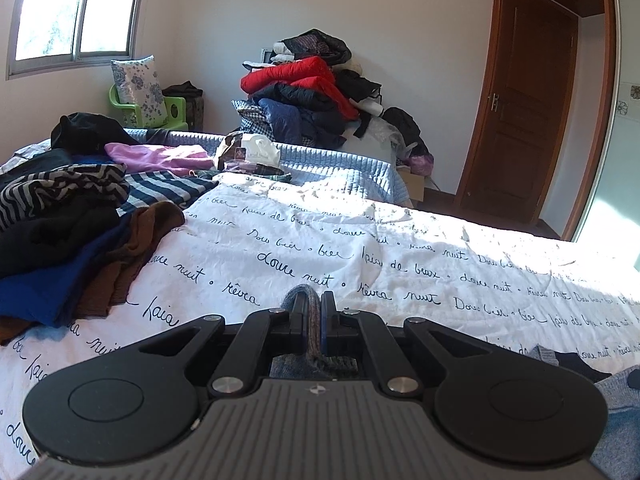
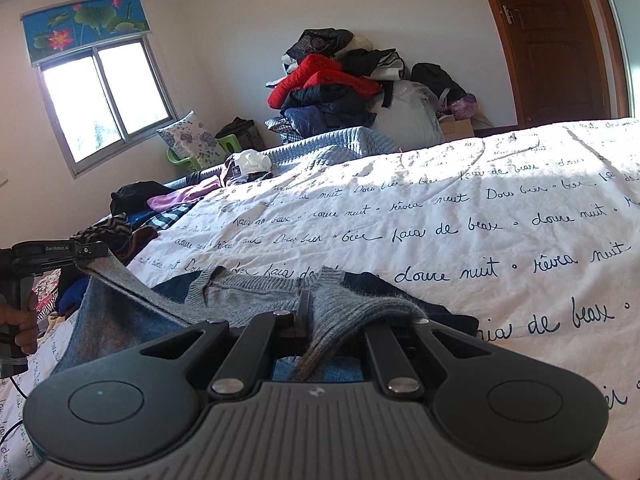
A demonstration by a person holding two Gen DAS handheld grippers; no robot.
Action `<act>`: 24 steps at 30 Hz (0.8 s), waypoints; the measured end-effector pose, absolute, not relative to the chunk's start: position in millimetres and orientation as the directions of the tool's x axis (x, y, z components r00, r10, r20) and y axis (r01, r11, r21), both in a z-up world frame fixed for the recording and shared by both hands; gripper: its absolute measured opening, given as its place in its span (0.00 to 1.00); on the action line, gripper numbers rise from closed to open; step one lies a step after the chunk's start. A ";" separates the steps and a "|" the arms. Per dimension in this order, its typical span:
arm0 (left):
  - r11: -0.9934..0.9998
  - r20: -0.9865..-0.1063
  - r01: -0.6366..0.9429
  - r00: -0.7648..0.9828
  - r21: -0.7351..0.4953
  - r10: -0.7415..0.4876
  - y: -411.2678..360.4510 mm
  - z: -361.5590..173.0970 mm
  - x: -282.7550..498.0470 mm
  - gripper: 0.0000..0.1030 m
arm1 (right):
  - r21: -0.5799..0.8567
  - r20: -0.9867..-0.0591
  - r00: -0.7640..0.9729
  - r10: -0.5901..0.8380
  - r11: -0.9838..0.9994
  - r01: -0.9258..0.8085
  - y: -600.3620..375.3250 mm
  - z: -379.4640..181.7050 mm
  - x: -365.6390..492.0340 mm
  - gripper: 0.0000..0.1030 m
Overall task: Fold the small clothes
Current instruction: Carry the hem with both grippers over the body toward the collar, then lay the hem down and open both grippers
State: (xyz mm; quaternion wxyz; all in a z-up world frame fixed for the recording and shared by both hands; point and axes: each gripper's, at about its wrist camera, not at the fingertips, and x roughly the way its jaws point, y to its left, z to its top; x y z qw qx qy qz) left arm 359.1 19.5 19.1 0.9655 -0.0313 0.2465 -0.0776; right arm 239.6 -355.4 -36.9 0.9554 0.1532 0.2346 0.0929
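A grey knitted sweater with dark blue panels (image 2: 240,292) lies on the white bedspread (image 2: 440,232) close to both grippers. My left gripper (image 1: 313,304) is shut on a fold of the grey knit (image 1: 296,296) and lifts it a little off the bed. It also shows in the right wrist view (image 2: 80,258), holding a raised strip of the sweater at the far left. My right gripper (image 2: 316,308) is shut on another grey knit edge (image 2: 352,312), which drapes over its right finger. The rest of the sweater shows at the lower right of the left wrist view (image 1: 612,396).
A heap of striped, black, blue and brown clothes (image 1: 72,232) lies on the bed's left side. A pink garment (image 1: 160,158) and a white bag (image 1: 260,148) lie farther back. A tall pile of jackets (image 1: 312,88) stands beyond the bed. A brown door (image 1: 516,100) is at right.
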 end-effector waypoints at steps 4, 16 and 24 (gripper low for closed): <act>0.989 -0.495 0.117 0.856 -0.091 -0.146 16.9 6.9 373.2 0.06 | 0.358 -0.441 0.860 0.255 0.929 -0.092 -360.1 -43.7 252.9 0.06; 0.994 -0.575 0.093 0.811 -0.054 -0.107 8.2 -28.0 400.9 0.09 | 0.478 -0.480 0.822 0.308 0.877 -0.050 -374.6 -69.4 274.8 0.06; 0.995 -0.599 0.080 0.795 -0.052 -0.095 7.3 -35.4 408.3 0.16 | 0.512 -0.503 0.808 0.307 0.859 -0.008 -377.0 -76.6 284.5 0.07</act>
